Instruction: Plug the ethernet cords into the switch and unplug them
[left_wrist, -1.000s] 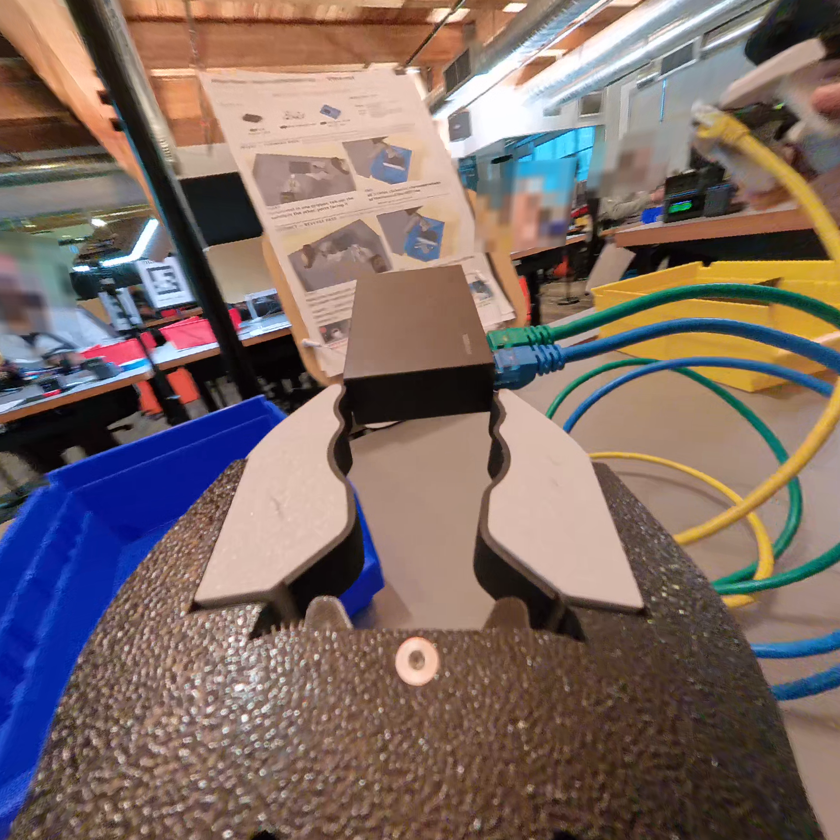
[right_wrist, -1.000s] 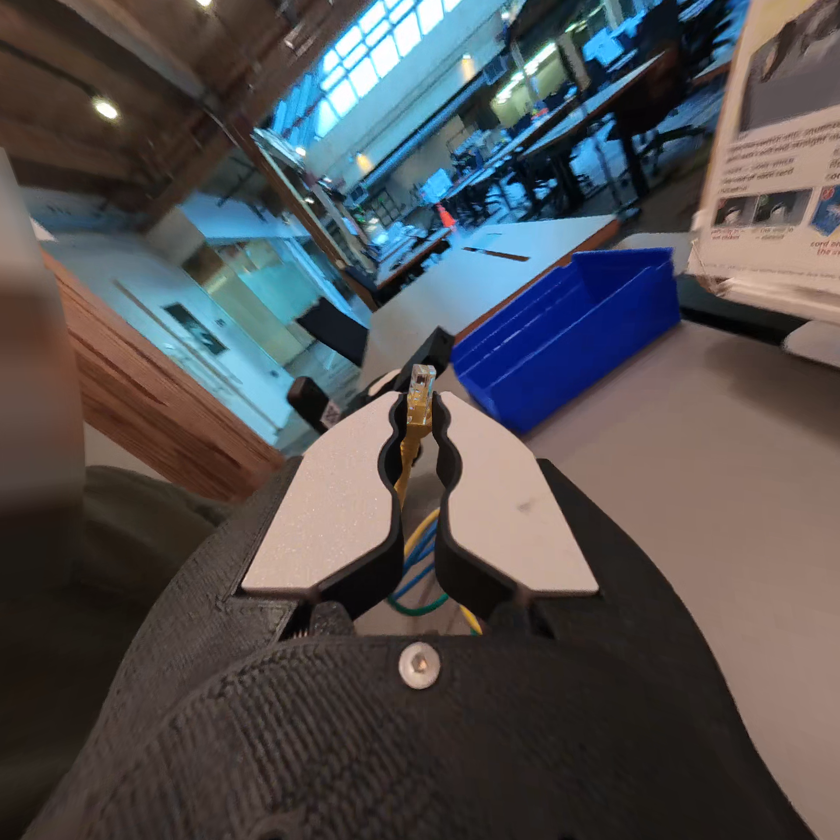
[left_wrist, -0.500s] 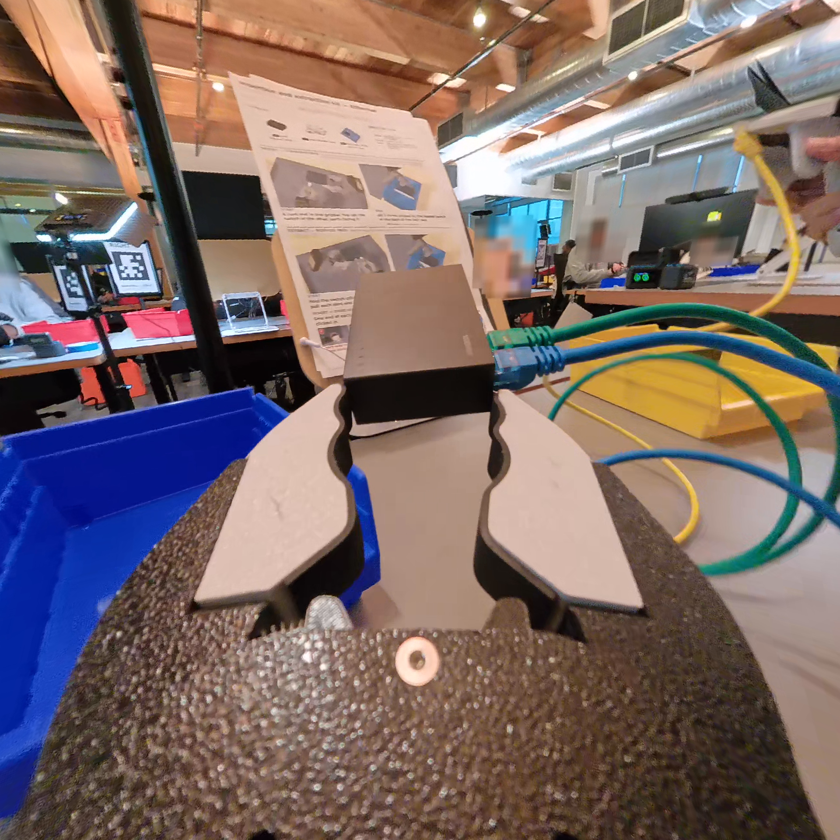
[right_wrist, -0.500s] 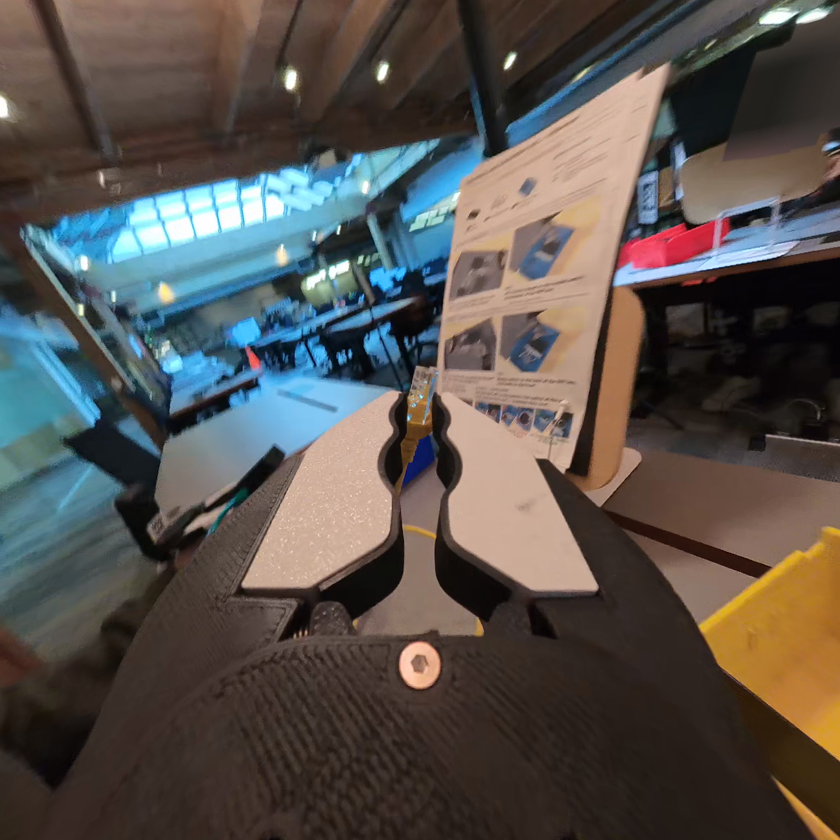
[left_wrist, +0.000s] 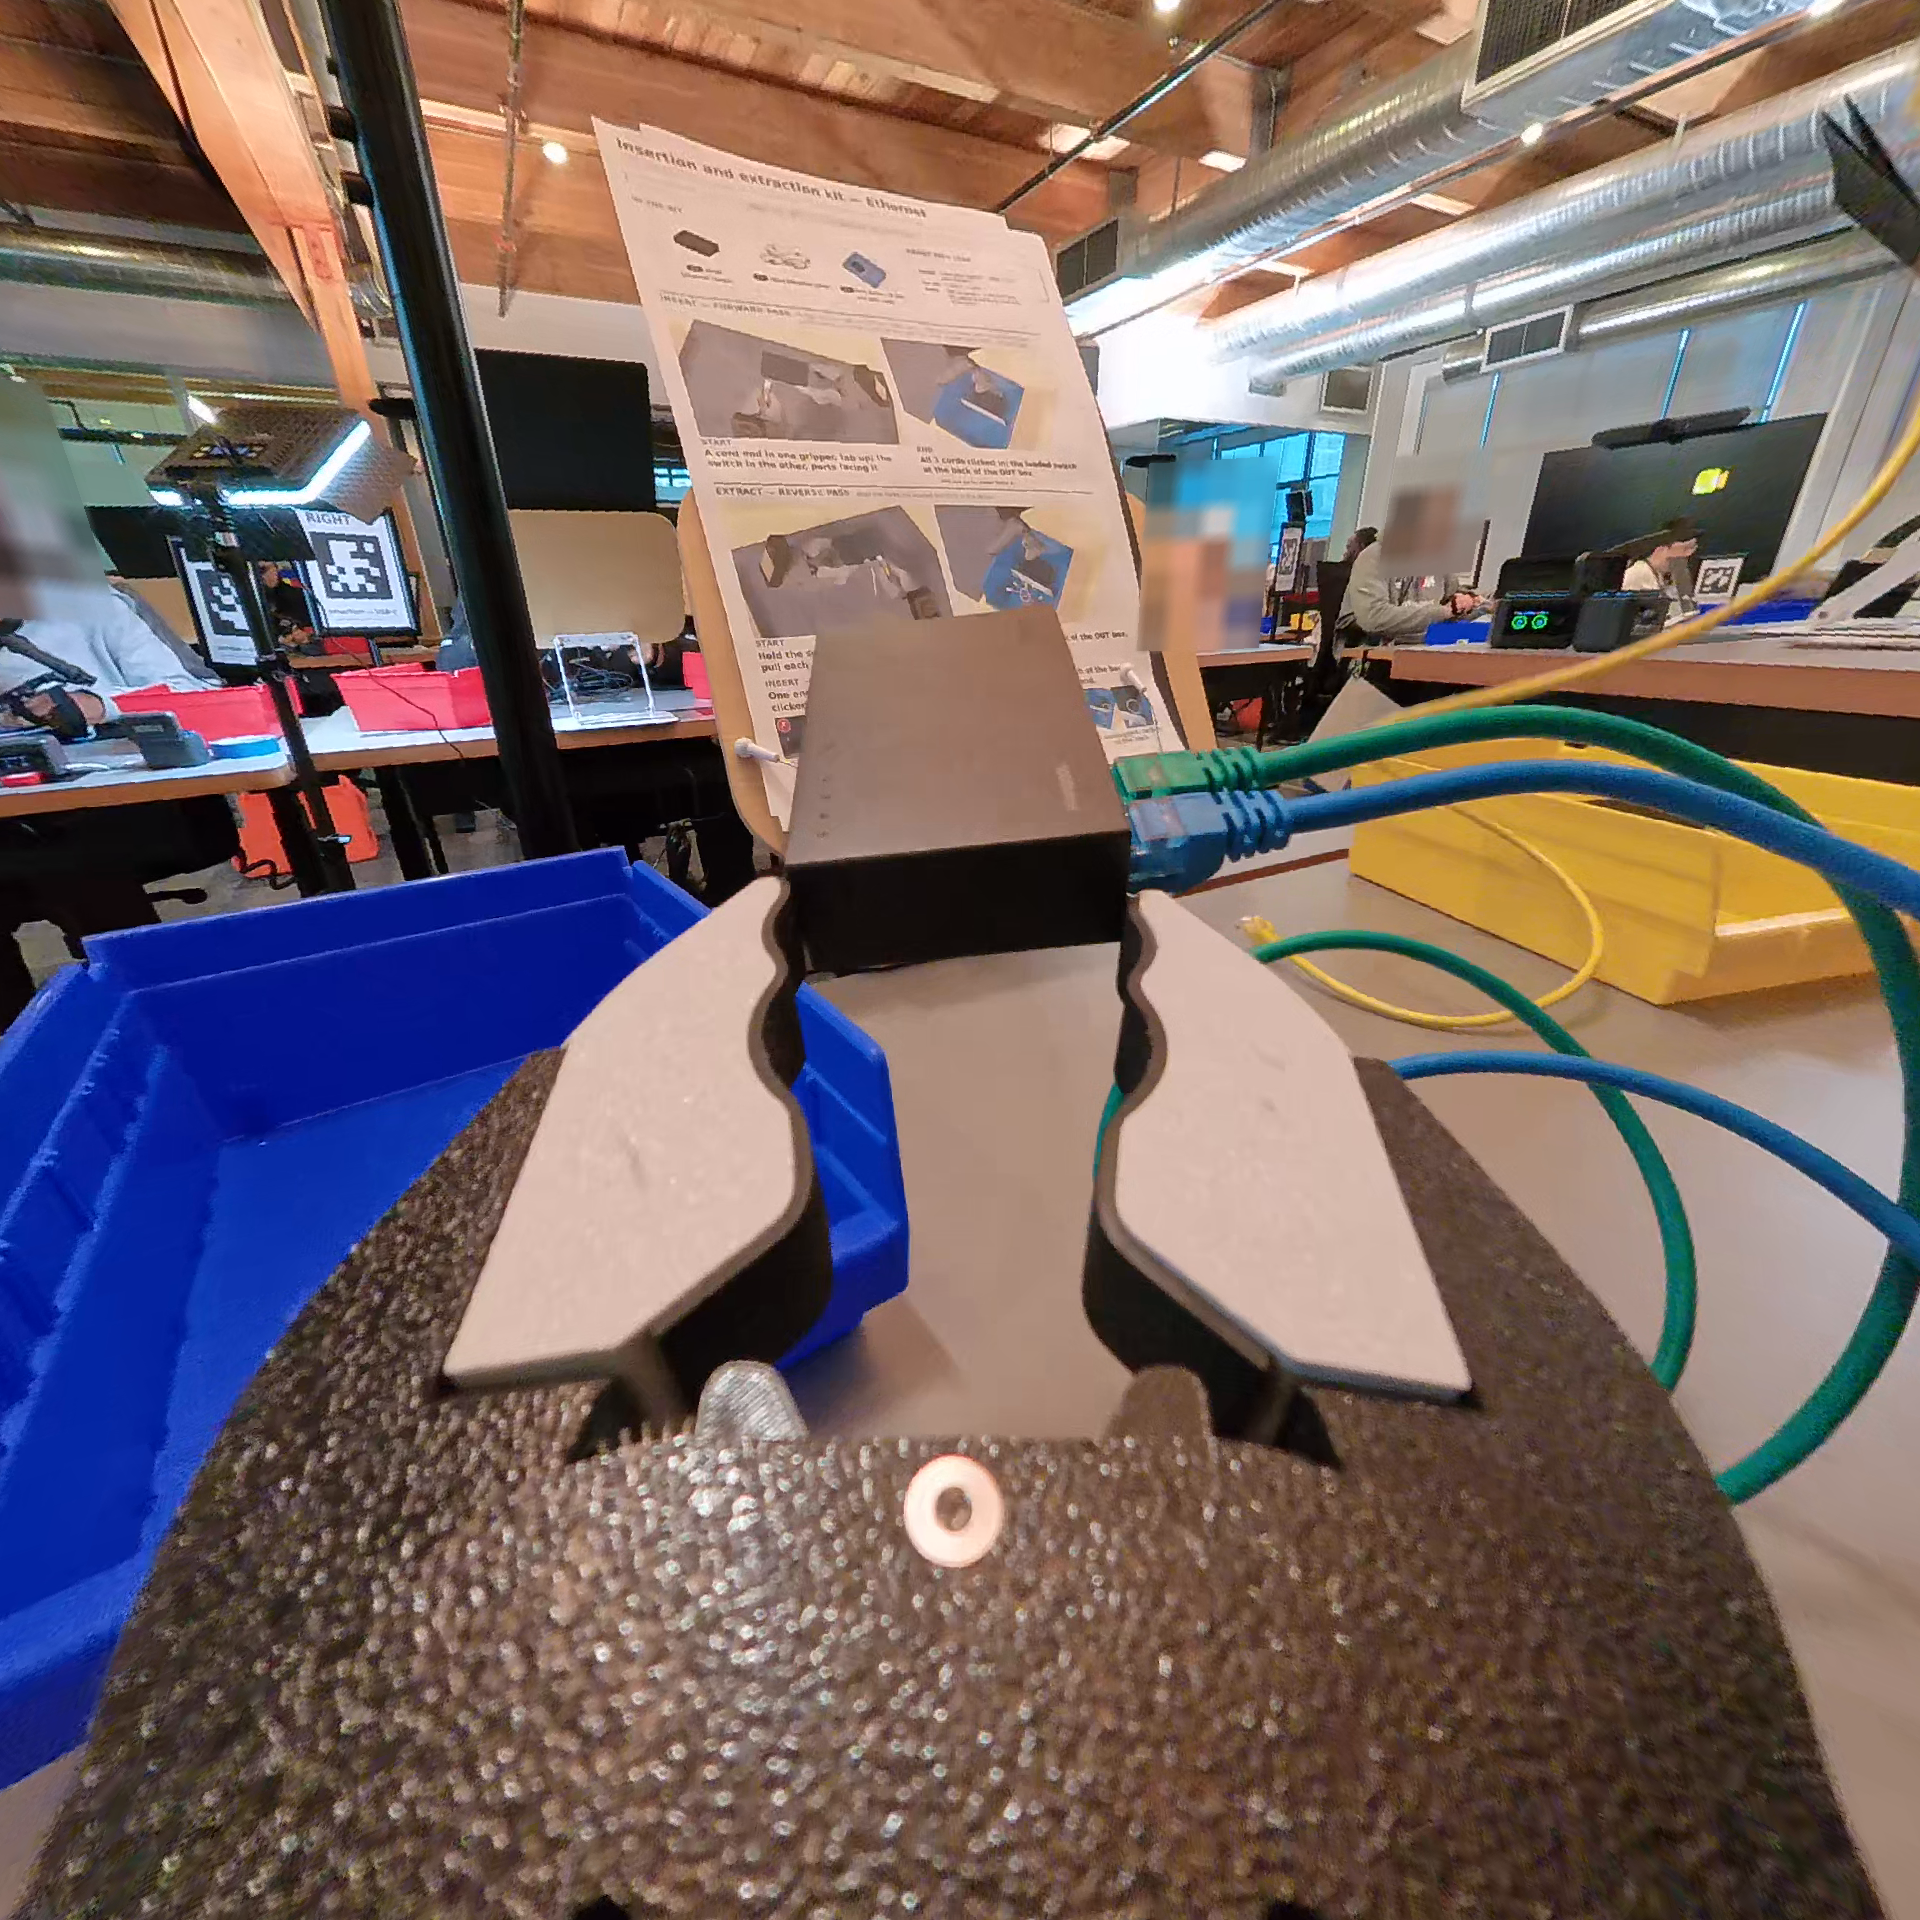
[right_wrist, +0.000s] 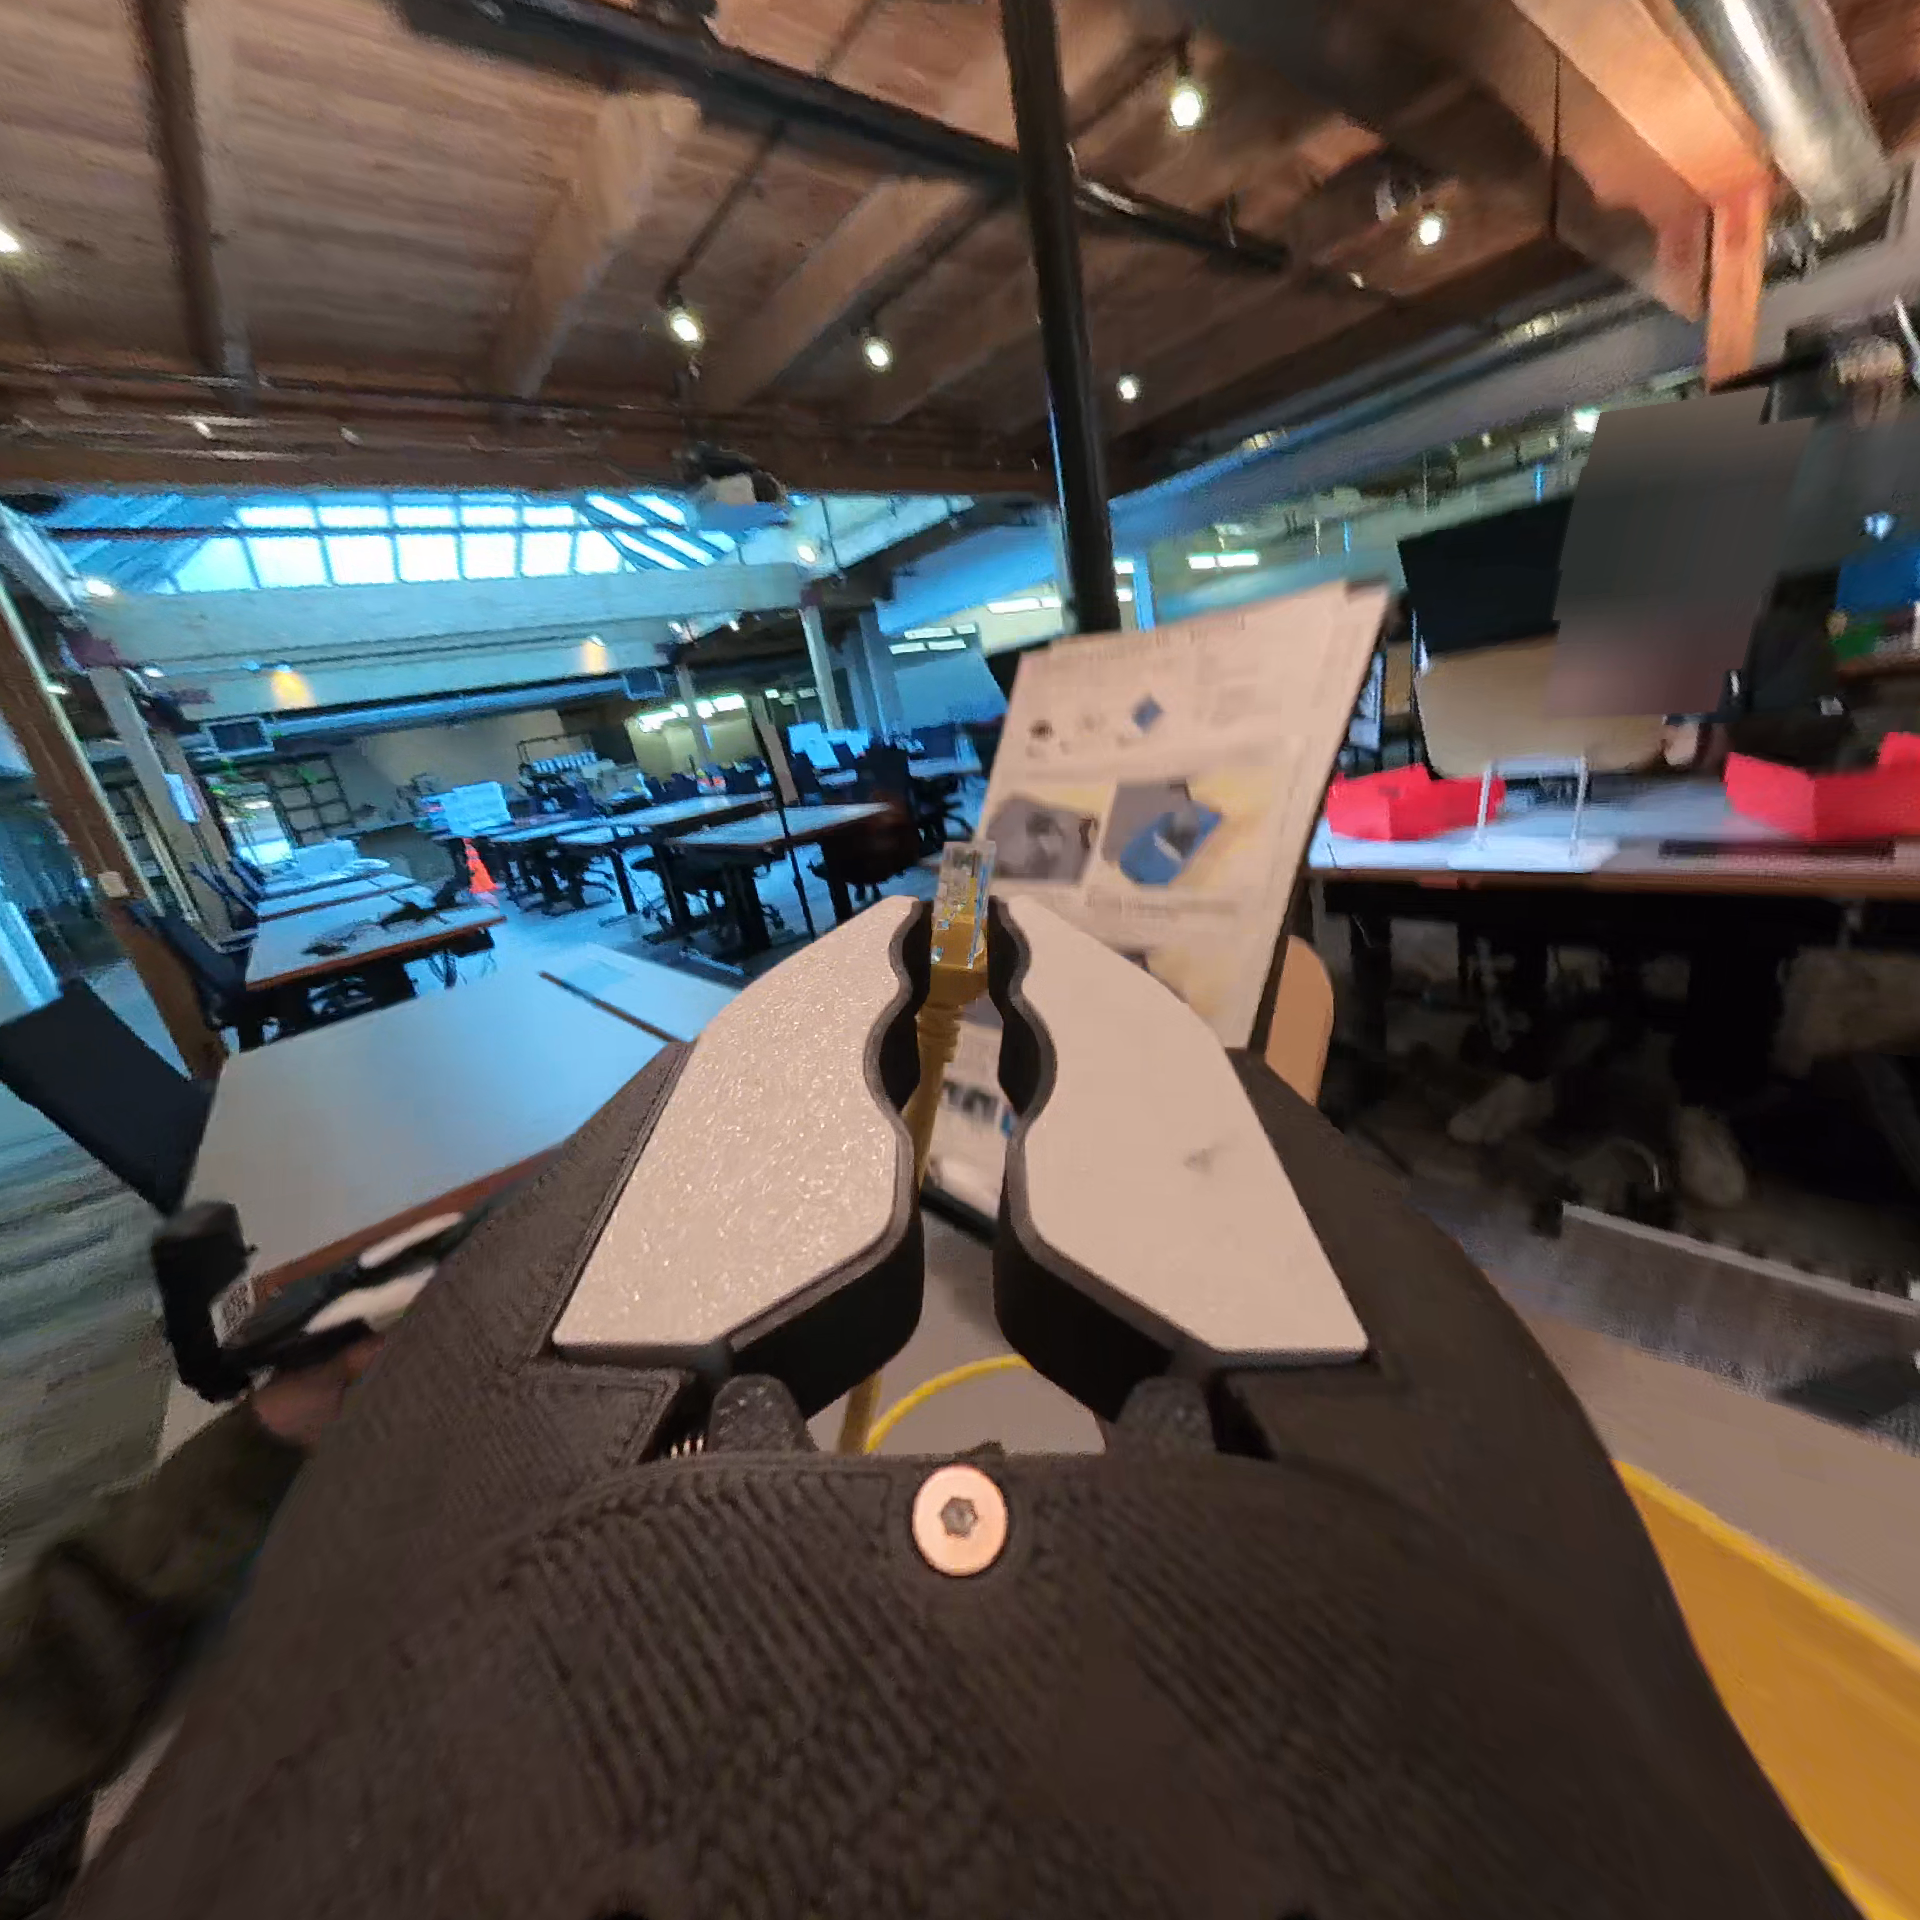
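the left gripper pinches a black switch between its two finger tips, one tip on each side of the box. the switch sticks out ahead of the fingers, up off the grey table. on the side by the right finger, a green cord and a blue cord are plugged into the switch, the green plug just above the blue one. both cords run off that way and drop in big loops on the table. just past the left finger is a blue bin; its near corner edge sits right under that finger. a yellow bin lies well off past the right finger, with bare table between. right behind the switch stands a paper sheet on a board.

the right gripper is pressed on the plug end of a yellow cord. the clear plug tip pokes out past the finger tips and points ahead, up in the air. the cord hangs down behind the fingers to the table. the same paper sheet is ahead and a bit to the right, with open air between it and the plug. the picture is blurry there, so it is hard to tell how near the sheet is. a yellow bin edge is low on the right.
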